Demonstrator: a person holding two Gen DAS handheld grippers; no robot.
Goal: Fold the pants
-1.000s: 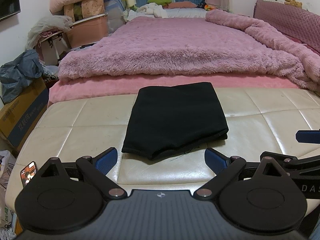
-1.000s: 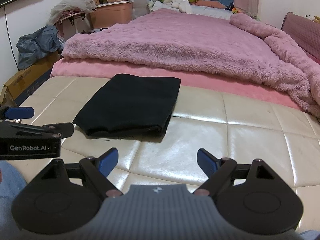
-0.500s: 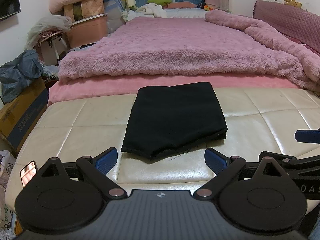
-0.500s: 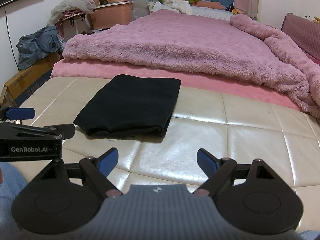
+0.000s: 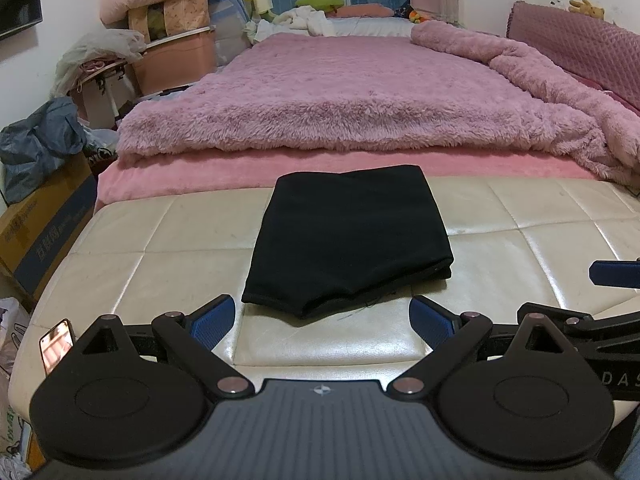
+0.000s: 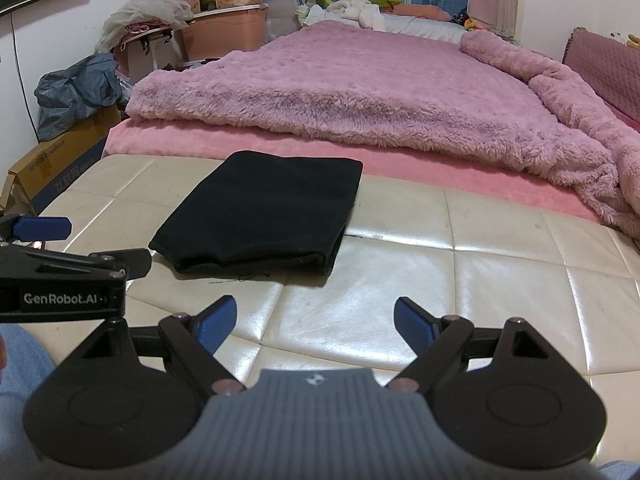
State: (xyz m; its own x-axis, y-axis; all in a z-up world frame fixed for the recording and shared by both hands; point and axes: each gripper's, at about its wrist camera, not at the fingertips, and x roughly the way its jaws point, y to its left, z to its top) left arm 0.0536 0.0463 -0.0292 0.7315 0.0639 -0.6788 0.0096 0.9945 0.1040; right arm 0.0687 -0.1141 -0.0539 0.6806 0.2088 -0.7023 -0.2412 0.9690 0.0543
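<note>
The black pants (image 5: 348, 236) lie folded into a compact rectangle on the cream leather bench (image 5: 160, 240). They also show in the right wrist view (image 6: 264, 224), left of centre. My left gripper (image 5: 322, 318) is open and empty, just short of the pants' near edge. My right gripper (image 6: 316, 318) is open and empty, over bare bench to the right of the pants' near edge. Each gripper shows at the edge of the other's view.
A bed with a fluffy pink blanket (image 5: 360, 96) lies right behind the bench. A cardboard box (image 5: 36, 224) and piled bags and bins (image 5: 120, 60) stand at the left. A phone (image 5: 56, 344) lies at the bench's left end.
Both grippers stay almost still, open and empty. The pants have not moved.
</note>
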